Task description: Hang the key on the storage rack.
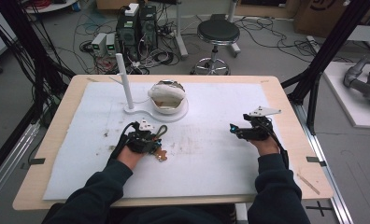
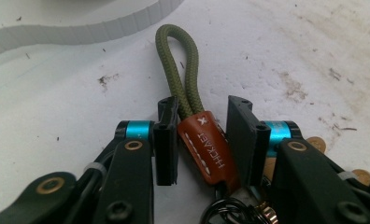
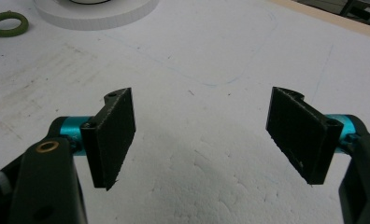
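A keychain lies on the white foam sheet: an olive cord loop, a brown leather tab and brass keys behind it. My left gripper straddles the tab, jaws slightly apart. The left pad rests against the tab and a narrow gap shows beside the right pad. In the high view the left gripper sits just in front of a white stand. My right gripper hovers at the sheet's right side, and its jaws stand wide open with nothing between them. The cord loop also shows far off in the right gripper view.
A white stand with an upright post holds a round white dish with cloth at the sheet's far middle; its base rim lies just ahead of the cord. Brown smudges mark the foam. The wooden table edge runs on the right.
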Available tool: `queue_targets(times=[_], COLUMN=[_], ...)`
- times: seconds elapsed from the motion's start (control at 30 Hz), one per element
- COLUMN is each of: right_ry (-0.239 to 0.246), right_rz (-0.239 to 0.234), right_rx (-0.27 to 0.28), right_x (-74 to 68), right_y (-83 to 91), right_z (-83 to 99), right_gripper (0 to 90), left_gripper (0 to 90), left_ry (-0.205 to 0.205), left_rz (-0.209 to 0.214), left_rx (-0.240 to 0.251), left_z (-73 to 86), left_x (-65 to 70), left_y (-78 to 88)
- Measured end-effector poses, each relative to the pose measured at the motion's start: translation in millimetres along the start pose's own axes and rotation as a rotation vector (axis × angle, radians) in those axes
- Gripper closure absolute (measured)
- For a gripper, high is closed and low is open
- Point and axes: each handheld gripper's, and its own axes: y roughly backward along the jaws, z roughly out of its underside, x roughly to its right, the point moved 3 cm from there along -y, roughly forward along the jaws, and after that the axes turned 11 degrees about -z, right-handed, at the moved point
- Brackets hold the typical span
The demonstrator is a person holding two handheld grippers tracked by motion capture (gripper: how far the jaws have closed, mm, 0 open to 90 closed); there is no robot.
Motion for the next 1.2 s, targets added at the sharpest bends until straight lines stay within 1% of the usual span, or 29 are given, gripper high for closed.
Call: queue_targets(times=[0.03,0.1,0.17,0.2,0.23,0.27,0.33,0.4,0.47,0.5,0.53,0.57,0.6,0.7,0.73,0.83,0.9,0.97,1.03,1.13,1.17,1.2], right_ry=[0.002,0.001,-0.003,-0.004,-0.003,-0.005,-0.009,-0.009,-0.005,-0.006,-0.004,-0.004,-0.006,-0.007,-0.011,-0.008,-0.007,-0.009,-0.007,-0.008,-0.008,-0.006], right_rz=[-0.003,0.0,0.0,0.002,0.001,0.0,0.002,0.002,0.004,0.002,0.004,0.003,0.003,0.003,0.004,0.002,0.004,0.004,0.005,0.004,0.002,0.003], right_rx=[-0.003,0.0,0.0,0.002,0.003,0.004,0.009,0.011,0.012,0.016,0.017,0.018,0.021,0.016,0.016,0.017,0.016,0.014,0.012,0.01,0.009,0.01], right_x=[-0.4,0.2,0.8,1.1,1.2,1.3,1.3,1.4,1.5,1.4,1.6,1.6,1.7,2.3,2.1,1.9,1.7,1.4,1.7,1.8,1.8,2.0], right_y=[0.2,0.2,0.5,0.6,1.0,1.3,1.5,1.9,2.6,2.7,3.1,3.3,3.3,3.3,3.3,3.1,2.7,2.6,2.4,2.1,1.8,1.4], right_z=[0.1,0.0,0.2,0.2,0.2,0.1,0.0,-0.2,-0.3,-0.5,-0.6,-0.6,-0.7,-0.3,-0.3,-0.4,-0.4,-0.4,-0.2,0.0,0.1,0.0], right_gripper=[24.6,24.7,24.7,24.7,24.7,24.7,24.7,24.7,24.7,24.6,24.7,24.7,24.7,24.7,24.6,24.7,24.7,24.7,24.7,24.7,24.7,24.6], left_gripper=[67.8,71.2,72.9,73.4,74.0,74.3,74.6,74.8,74.8,74.9,74.9,74.9,74.9,75.0,75.0,75.1,75.0,75.1,75.2,75.2,75.3,75.3], left_ry=[0.006,0.032,0.042,0.046,0.056,0.071,0.101,0.115,0.14,0.144,0.154,0.159,0.154,0.156,0.166,0.206,0.238,0.272,0.297,0.324,0.34,0.344], left_rz=[0.01,0.037,0.051,0.057,0.072,0.083,0.109,0.135,0.149,0.166,0.172,0.189,0.201,0.223,0.219,0.214,0.212,0.2,0.194,0.175,0.172,0.163], left_rx=[0.001,0.011,0.027,0.044,0.062,0.08,0.122,0.172,0.227,0.254,0.277,0.307,0.337,0.424,0.445,0.485,0.506,0.526,0.553,0.574,0.583,0.587], left_z=[-0.1,-0.6,-1.7,-2.9,-4.2,-5.4,-8.4,-12.4,-16.1,-17.8,-19.2,-20.7,-22.0,-26.2,-27.5,-27.8,-25.8,-23.7,-22.4,-22.0,-22.4,-22.8], left_x=[-0.5,-2.3,-2.9,-2.9,-3.1,-3.6,-5.9,-9.7,-15.2,-18.3,-21.4,-24.2,-27.6,-38.0,-42.9,-60.9,-73.2,-84.8,-94.9,-108.8,-112.9,-117.4], left_y=[-0.2,-0.3,1.2,2.7,4.7,7.2,12.9,20.1,28.7,32.9,37.4,41.9,46.8,61.5,66.1,77.0,82.0,86.4,90.5,96.4,98.0,99.6])
